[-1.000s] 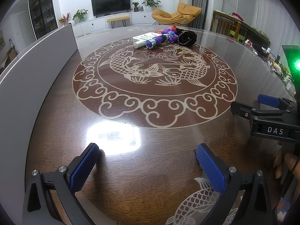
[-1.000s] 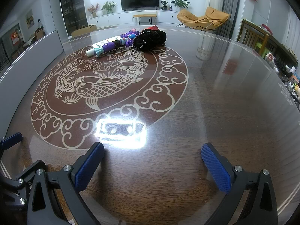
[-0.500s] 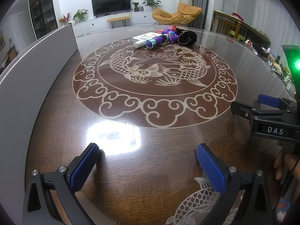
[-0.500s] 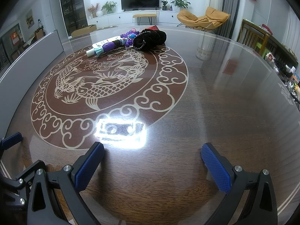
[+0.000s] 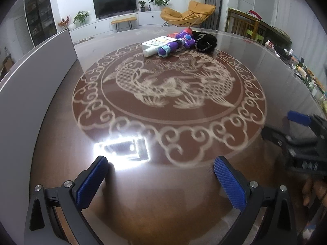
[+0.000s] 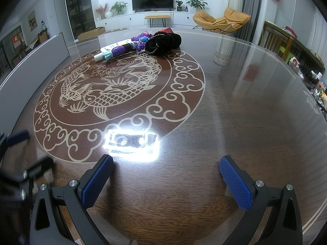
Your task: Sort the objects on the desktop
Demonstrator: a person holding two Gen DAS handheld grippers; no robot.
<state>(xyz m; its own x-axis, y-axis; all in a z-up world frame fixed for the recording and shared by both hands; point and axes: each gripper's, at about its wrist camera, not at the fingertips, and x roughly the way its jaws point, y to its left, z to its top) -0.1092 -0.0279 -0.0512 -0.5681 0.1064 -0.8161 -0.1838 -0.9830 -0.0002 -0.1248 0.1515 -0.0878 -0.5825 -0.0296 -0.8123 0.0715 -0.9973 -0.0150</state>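
Observation:
A pile of objects lies at the far side of the round table: a white box, a white and purple tube, a purple toy and a black scrunchie. The same pile shows in the right wrist view, with the tube, the toy and the scrunchie. My left gripper is open and empty, low over the near table. My right gripper is open and empty too, and also shows at the right of the left wrist view.
The dark wooden table has a fish medallion under glass and a bright lamp reflection. A grey panel borders the left edge. Cluttered shelves line the right side. A red item lies behind the pile.
My left gripper has moved forward and tilted, so the far pile looks nearer and the view blurs. The right gripper has barely moved.

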